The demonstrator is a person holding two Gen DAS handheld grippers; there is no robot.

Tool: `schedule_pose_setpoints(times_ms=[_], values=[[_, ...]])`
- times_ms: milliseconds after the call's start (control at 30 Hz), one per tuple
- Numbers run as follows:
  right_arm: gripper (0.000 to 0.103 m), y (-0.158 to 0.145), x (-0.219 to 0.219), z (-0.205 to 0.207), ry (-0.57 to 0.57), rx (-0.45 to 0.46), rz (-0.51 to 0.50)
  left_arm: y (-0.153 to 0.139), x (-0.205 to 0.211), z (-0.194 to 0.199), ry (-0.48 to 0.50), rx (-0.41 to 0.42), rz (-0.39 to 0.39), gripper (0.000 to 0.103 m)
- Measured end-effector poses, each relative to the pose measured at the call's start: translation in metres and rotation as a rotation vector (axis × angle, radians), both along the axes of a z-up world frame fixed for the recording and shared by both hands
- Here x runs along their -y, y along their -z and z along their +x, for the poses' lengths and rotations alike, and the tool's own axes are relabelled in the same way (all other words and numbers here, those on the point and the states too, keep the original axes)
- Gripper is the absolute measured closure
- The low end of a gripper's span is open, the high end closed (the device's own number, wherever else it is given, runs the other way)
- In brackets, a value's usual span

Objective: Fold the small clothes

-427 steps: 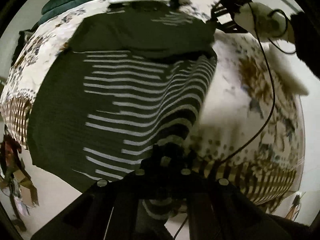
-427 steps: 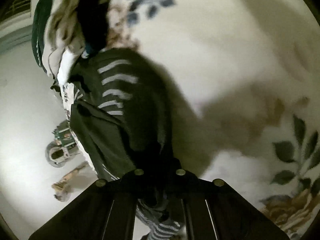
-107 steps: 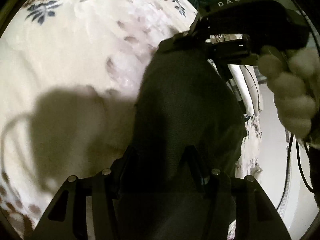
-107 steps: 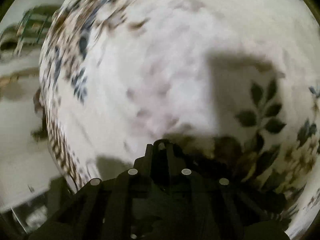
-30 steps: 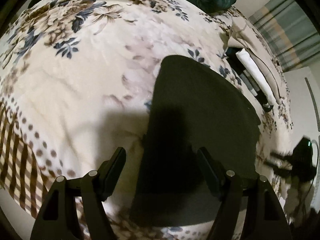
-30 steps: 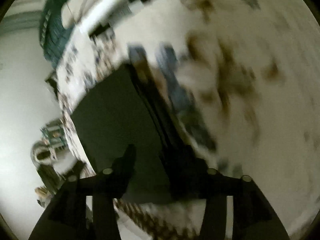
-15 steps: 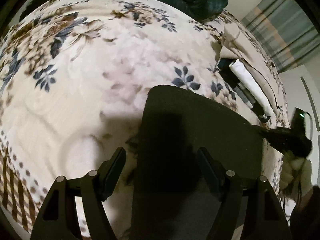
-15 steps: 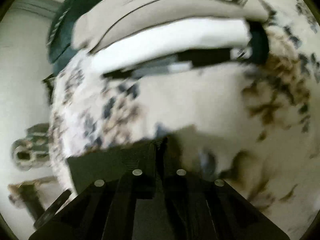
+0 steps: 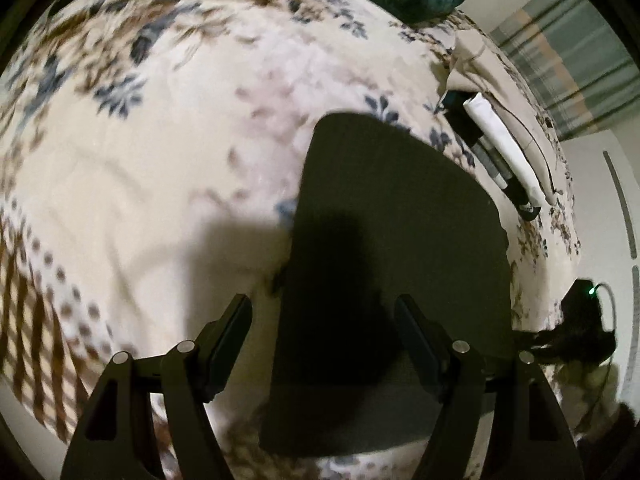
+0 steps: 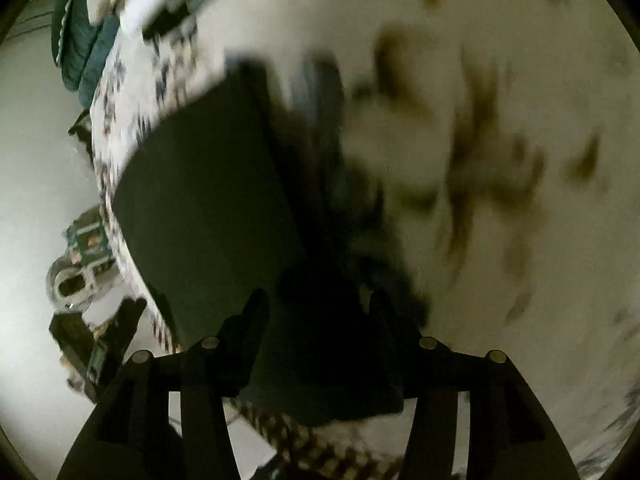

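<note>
Left wrist view, left claw (image 9: 322, 330) angled steeply down, wide open, empty, above folded dark garment (image 9: 396, 240), right claw (image 10: 316, 328) just reopening, empty.

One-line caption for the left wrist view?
Open left tongs hover over a folded dark garment on the floral bedspread.

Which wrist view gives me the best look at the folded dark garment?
Left wrist: the folded dark garment lies sharp and nearly whole on the floral blanket. Right wrist shows the garment motion-blurred, its near end hidden by finger shadow.
</note>
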State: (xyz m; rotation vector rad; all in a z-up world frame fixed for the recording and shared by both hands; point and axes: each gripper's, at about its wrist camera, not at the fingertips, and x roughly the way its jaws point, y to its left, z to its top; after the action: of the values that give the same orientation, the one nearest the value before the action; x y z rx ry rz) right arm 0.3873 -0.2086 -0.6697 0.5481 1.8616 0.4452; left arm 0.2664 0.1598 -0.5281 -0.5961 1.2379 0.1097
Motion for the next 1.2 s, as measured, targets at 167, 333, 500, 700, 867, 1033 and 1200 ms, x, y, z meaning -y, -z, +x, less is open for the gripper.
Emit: schedule_pose_setpoints(times_ms=[167, 333, 500, 700, 867, 1033, 1200], values=[[0.095, -0.031, 0.009, -0.016, 0.07, 0.09, -0.035, 0.002, 0.011, -0.017, -0.021, -0.028, -0.037, 0.031], [0.097, -0.067, 0.03, -0.022, 0.11, 0.14, -0.065, 0.001, 0.026, -0.025, 0.003, -0.051, -0.05, 0.031], [0.088, -0.048, 0.037, -0.023, 0.04, 0.082, -0.191, -0.005, 0.028, -0.038, -0.042, -0.056, -0.075, 0.031], [0.057, -0.058, 0.047, -0.051, 0.252, -0.064, 0.077, -0.007, 0.028, -0.058, -0.081, -0.071, -0.089, 0.031], [0.077, -0.024, 0.014, -0.061, 0.344, -0.131, 0.044, 0.003, 0.031, -0.065, -0.104, -0.107, -0.12, 0.031], [0.098, -0.066, 0.011, -0.073, 0.383, 0.009, -0.031, -0.006, 0.036, -0.063, -0.103, -0.077, -0.116, 0.031], [0.098, -0.099, 0.022, -0.087, 0.346, 0.077, -0.095, -0.005, 0.04, -0.062, -0.091, -0.074, -0.123, 0.031]])
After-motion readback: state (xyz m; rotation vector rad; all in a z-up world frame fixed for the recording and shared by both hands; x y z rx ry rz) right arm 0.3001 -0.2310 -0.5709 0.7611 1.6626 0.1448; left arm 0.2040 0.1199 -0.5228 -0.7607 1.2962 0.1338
